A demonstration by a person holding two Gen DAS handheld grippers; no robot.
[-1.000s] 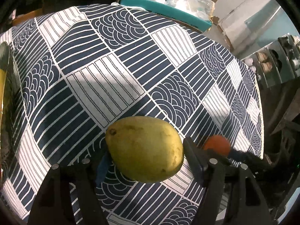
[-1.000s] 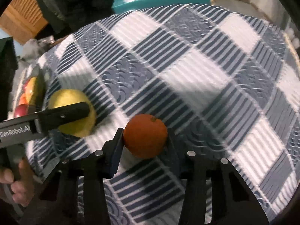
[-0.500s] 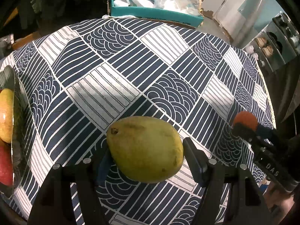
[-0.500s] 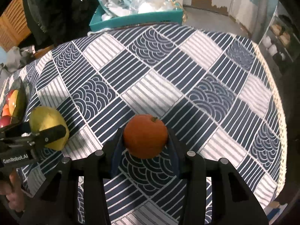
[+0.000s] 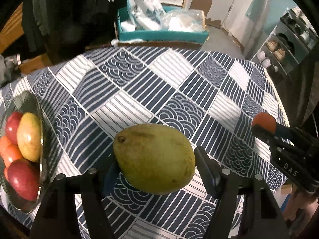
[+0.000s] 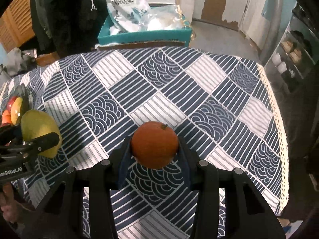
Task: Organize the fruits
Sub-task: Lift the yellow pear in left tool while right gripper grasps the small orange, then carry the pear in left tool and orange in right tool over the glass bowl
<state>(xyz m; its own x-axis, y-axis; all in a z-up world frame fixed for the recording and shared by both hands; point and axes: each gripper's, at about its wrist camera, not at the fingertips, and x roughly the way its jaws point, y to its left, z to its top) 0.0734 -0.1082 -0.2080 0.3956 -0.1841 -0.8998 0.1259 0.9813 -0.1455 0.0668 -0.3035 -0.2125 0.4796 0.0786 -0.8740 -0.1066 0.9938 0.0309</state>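
My left gripper (image 5: 154, 165) is shut on a yellow-green mango (image 5: 153, 158) and holds it above the patterned tablecloth (image 5: 169, 91). My right gripper (image 6: 154, 149) is shut on an orange (image 6: 154, 147), also held above the cloth. In the left wrist view the orange (image 5: 263, 120) shows at the right in the other gripper. In the right wrist view the mango (image 6: 39, 132) shows at the left. A dark plate (image 5: 30, 101) at the table's left edge holds red apples (image 5: 22, 179), a yellow-red fruit (image 5: 29, 136) and orange fruit (image 5: 10, 151).
A teal box (image 5: 161, 34) with plastic bags stands beyond the table's far edge. A shelf (image 5: 287, 43) with cups is at the far right. The cloth's lace edge (image 6: 277, 123) marks the table's right side. Dark clothing (image 6: 65, 14) hangs at the back left.
Both grippers have risen and pulled back with their fruit, so more of the table and the room shows. The fruit plate has come into the left wrist view.
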